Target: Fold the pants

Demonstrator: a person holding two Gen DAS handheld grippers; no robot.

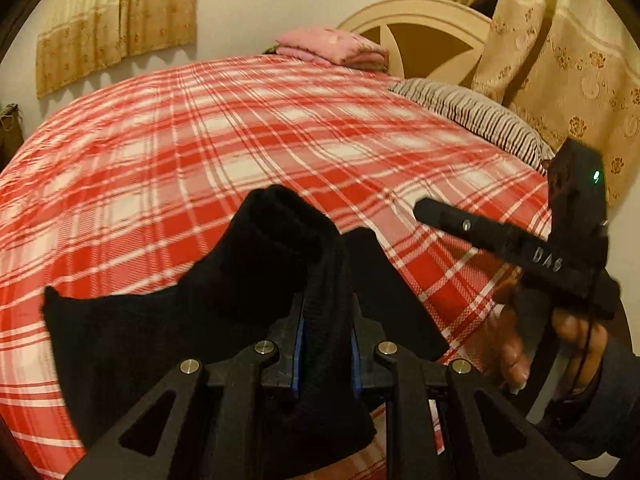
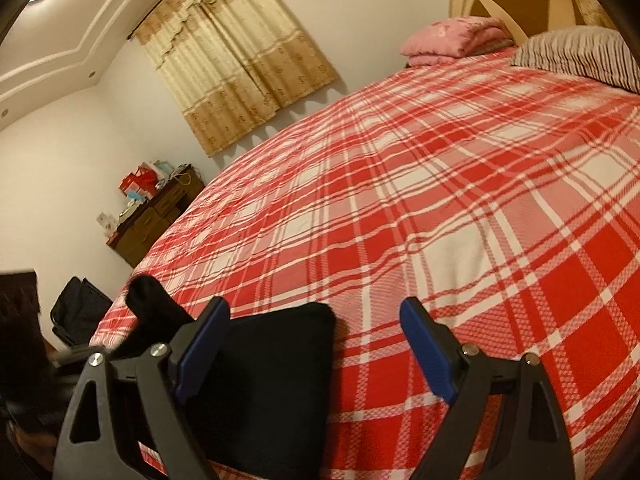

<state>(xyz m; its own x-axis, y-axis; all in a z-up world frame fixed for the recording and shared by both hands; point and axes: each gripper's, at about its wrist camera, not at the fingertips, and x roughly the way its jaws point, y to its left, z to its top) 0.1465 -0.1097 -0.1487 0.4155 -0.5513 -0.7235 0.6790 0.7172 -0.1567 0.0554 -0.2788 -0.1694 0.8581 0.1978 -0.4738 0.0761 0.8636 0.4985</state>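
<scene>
The bed (image 2: pixel 400 200), covered with a red and white plaid sheet, spreads ahead of both hand-held grippers. At its far end lie a striped pillow (image 1: pixel 472 116) and a folded pink blanket (image 1: pixel 332 46). The black pants (image 1: pixel 224 280) are bunched and lifted just in front of the left hand-held gripper (image 1: pixel 326 354), which is clamped on a fold of them. The right hand-held gripper (image 2: pixel 316 344) has its fingers wide apart, above a flat part of the pants on the bed.
</scene>
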